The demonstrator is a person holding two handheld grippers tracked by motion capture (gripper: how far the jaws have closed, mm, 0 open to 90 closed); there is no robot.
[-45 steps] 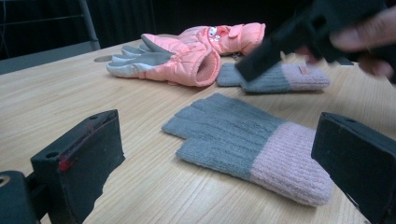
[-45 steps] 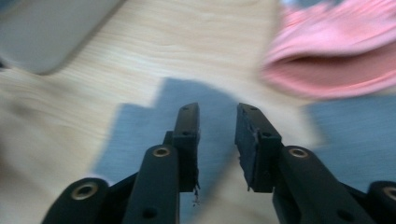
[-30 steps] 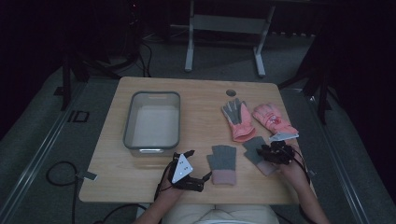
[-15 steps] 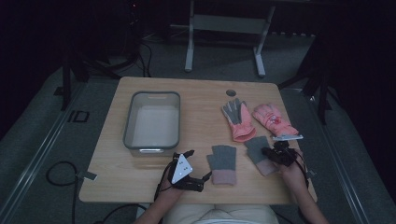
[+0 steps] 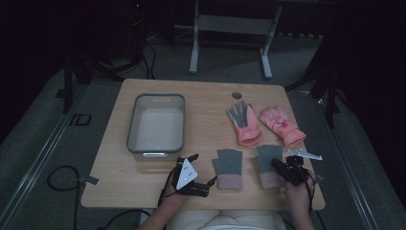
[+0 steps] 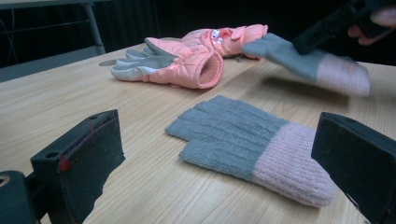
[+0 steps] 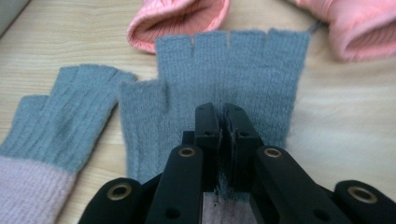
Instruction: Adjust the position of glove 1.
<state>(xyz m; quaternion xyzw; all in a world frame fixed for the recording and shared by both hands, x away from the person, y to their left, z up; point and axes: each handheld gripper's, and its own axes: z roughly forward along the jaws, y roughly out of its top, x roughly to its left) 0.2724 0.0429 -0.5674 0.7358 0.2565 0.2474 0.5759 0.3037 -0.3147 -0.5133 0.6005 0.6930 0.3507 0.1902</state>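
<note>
A grey fingerless glove [image 7: 219, 79] with a pink cuff sits in the lower right of the high view, pinched in the right gripper [image 7: 223, 122], whose jaws have just been closing and now press together on the knit near the cuff. In the left gripper view, at upper right, this glove hangs lifted above the table [image 5: 206, 103]. Its matching grey glove [image 5: 228, 167] lies flat just to the left. The left gripper [image 5: 198, 168], lower centre of the high view, stands wide with nothing between its jaws, beside that second glove. Two pink gloves [image 5: 263, 123] lie farther up, and a grey tub [image 5: 156, 126] at centre left.
</note>
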